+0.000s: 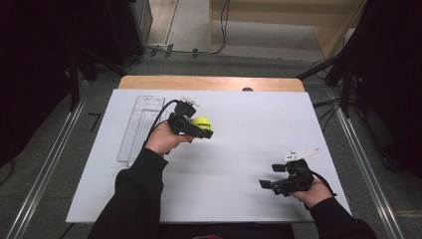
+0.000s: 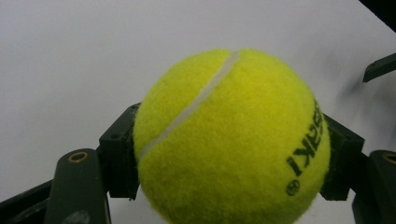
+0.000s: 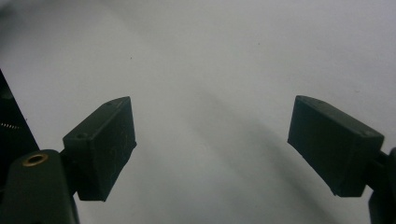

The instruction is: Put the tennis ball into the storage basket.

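The table [image 1: 224,149] spreads white under both hands. Just to the left tool's own left lies the clear tray [image 1: 141,128], long axis running away from the person, so that's the near target, I'd say. Left tool [image 1: 203,130] is clamped on the tennis ball [image 2: 231,140], pads pressing both flanks, ball lifted off the surface. Right tool [image 3: 212,144] sits well apart on the other side, jaws wide, nothing between them.

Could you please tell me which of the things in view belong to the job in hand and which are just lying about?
In the job:
- tennis ball, clamped in the left gripper
- clear plastic tray, beside it

Lying about:
- right gripper, open, holding nothing
- cables on the floor
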The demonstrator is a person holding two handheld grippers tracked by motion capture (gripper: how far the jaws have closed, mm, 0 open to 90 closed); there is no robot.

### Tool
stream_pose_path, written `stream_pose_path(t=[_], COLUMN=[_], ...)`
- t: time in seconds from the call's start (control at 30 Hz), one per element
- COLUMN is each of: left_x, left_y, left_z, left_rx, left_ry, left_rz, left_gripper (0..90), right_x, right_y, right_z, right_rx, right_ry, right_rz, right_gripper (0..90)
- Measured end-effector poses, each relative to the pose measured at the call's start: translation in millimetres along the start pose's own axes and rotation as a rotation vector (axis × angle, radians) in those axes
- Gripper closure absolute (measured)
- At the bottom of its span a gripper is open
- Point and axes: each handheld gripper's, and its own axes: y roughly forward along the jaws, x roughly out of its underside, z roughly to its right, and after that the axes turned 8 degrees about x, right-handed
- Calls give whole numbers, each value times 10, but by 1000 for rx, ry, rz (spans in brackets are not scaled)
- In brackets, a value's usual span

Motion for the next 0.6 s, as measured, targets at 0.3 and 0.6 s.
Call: stream_pose_path(t=[0.3, 0.6], left_x=[-38, -61], left_y=[-97, -174], left_z=[46, 75], left_rx=[4, -14], left_ry=[10, 19], left_rz=[0, 0], left_gripper=[270, 271], right_x=[0, -3], right_y=[-1, 2], right_z=[0, -1], right_rx=[0, -2], right_ry=[3, 0], right_rz=[0, 3], right_gripper=[131, 131])
